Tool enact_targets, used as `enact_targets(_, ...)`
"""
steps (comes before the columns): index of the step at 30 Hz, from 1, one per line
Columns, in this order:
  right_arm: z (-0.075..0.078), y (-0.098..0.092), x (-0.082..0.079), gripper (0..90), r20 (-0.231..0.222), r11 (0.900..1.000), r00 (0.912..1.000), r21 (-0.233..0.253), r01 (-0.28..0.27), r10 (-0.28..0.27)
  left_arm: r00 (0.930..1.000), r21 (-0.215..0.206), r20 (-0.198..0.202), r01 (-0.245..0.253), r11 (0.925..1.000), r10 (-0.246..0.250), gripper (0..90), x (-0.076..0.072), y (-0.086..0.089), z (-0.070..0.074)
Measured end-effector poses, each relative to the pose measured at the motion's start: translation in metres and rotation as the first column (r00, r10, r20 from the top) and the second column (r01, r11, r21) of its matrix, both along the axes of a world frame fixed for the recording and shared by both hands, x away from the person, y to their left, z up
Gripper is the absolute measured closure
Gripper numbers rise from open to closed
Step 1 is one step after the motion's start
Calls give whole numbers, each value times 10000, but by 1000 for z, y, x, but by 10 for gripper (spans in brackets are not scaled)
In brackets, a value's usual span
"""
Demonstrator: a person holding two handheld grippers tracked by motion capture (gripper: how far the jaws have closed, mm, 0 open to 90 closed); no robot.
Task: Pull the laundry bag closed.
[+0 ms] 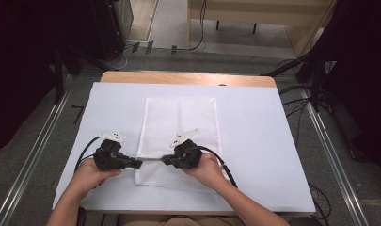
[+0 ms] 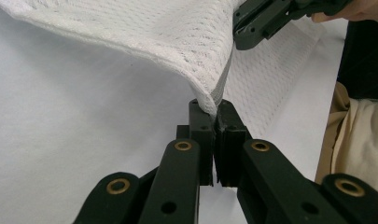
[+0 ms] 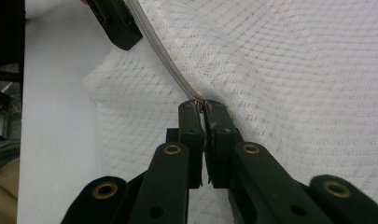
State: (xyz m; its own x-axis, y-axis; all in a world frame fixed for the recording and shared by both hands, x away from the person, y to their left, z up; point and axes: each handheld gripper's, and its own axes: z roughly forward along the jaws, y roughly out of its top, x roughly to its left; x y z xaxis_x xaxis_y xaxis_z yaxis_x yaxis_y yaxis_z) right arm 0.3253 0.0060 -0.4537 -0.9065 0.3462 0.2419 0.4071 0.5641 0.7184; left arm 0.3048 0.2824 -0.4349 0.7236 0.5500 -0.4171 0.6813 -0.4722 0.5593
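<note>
Grippers both clamped: left gripper (image 2: 213,112) on mesh bag (image 1: 178,127) corner at sheet's near edge, right gripper (image 3: 203,106) on zip pull (image 3: 199,103); next move prob. calls for steady pull w/ corner anchored.

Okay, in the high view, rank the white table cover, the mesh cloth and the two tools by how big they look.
1. White table cover, largest.
2. Mesh cloth.
3. Left tool and right tool: they look alike, so no ranking between them.
</note>
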Motion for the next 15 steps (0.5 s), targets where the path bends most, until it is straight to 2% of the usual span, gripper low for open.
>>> enact_targets(15,2,-8,-1,879,26,9999,10000,-157,-11,12,10000,77,-25,-27,10000,28,882,1,2,0)
